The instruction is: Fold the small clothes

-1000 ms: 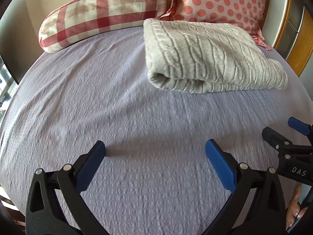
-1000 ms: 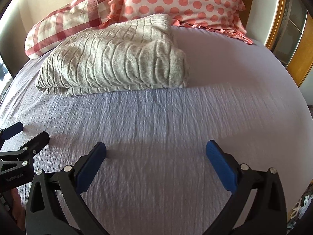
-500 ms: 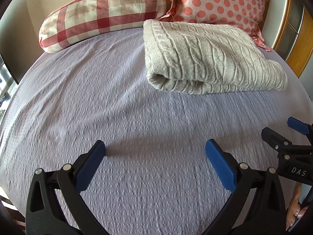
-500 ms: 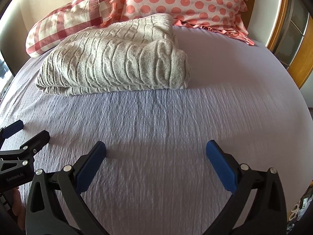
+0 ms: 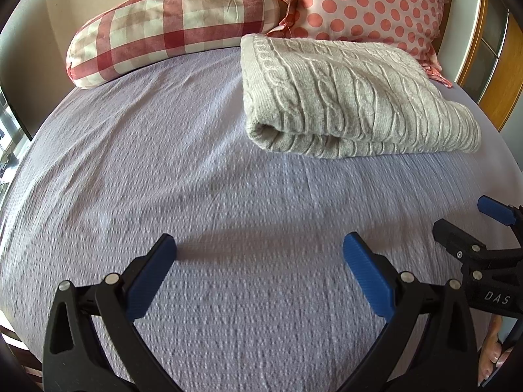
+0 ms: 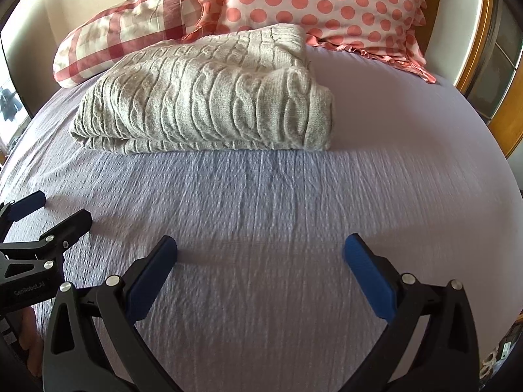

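Note:
A grey cable-knit sweater (image 5: 346, 98) lies folded into a thick rectangle near the head of the bed, its rolled fold facing me. The right wrist view shows the same sweater (image 6: 209, 98) left of centre. My left gripper (image 5: 260, 254) hovers open over bare lilac sheet, well short of the sweater, nothing between its blue pads. My right gripper (image 6: 260, 254) is open too, empty, over the sheet in front of the sweater. Each gripper shows at the edge of the other's view: the right gripper (image 5: 470, 225) at the right, the left gripper (image 6: 55, 215) at the left.
A lilac textured sheet (image 5: 196, 170) covers the bed. A red checked pillow (image 5: 170, 23) and a pink polka-dot pillow (image 5: 366, 0) rest against the headboard behind the sweater. A wooden frame (image 6: 510, 104) stands at the right side. A person's fingers (image 5: 490, 356) show low right.
Both grippers have crept slightly forward, so the sweater sits a little lower and larger in both views. Jaws stay open; the sweater has not moved.

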Available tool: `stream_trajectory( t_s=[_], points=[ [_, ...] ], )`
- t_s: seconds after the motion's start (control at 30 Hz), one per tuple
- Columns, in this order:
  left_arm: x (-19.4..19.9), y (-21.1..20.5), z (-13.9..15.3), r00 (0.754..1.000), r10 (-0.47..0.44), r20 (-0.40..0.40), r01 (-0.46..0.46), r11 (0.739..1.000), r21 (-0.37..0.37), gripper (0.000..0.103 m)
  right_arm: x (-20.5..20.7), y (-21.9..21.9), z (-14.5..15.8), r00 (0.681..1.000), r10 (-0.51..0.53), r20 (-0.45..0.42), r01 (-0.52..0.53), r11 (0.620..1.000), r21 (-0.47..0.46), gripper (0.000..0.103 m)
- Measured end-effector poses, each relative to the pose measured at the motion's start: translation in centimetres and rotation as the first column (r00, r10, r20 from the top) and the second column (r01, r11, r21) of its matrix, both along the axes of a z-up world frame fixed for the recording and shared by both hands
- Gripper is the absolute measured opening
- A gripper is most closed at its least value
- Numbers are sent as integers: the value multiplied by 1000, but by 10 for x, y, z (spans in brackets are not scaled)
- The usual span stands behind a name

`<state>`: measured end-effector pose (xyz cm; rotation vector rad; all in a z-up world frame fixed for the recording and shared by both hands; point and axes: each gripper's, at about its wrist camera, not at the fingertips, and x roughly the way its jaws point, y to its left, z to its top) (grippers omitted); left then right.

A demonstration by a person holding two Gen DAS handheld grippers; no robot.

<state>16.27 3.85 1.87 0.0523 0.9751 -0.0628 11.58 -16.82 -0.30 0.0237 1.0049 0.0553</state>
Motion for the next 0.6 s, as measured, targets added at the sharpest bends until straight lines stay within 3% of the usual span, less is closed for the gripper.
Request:
stream_trajectory(
  t_s=[0.6],
  points=[
    [-1,0,0,1000,3,-4,-3,1000,0,101,0,0,0,1000,1,0,-1,1000,0,102]
  ],
)
